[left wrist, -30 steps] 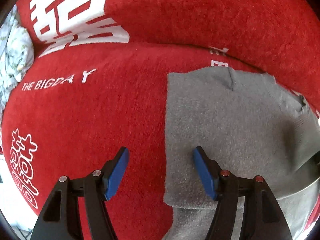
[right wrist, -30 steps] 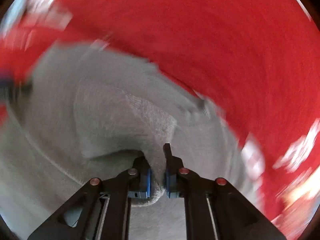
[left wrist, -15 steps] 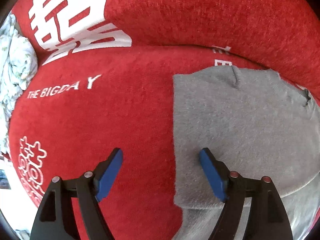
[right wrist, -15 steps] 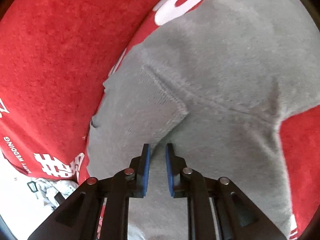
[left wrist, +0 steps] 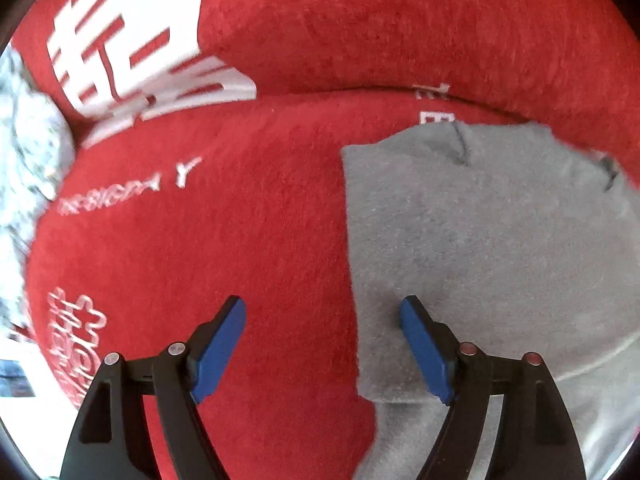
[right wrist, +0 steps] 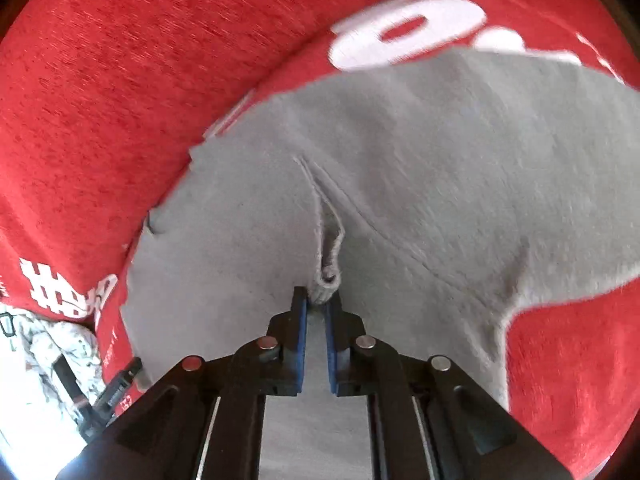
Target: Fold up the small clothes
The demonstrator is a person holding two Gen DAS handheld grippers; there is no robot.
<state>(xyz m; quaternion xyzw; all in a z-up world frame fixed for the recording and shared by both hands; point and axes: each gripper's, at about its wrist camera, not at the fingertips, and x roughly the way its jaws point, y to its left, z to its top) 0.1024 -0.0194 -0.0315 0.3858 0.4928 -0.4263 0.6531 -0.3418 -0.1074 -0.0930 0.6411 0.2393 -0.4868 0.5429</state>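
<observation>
A small grey knit garment lies spread on a red plush cover with white lettering. My left gripper is open and empty, straddling the garment's left edge, one blue pad over the red cover and one over the grey cloth. In the right wrist view the garment fills the middle. My right gripper is shut on a pinched fold of its ribbed edge, which rises as a ridge from the fingertips.
The red cover rises into a backrest behind the garment. A pale floral cloth lies at the far left. In the right wrist view the left gripper's dark body shows at lower left, beside pale cloth.
The right gripper swung over the garment and closed on a fold of its ribbed edge. The left gripper stayed open and drifted slightly toward the garment's left edge.
</observation>
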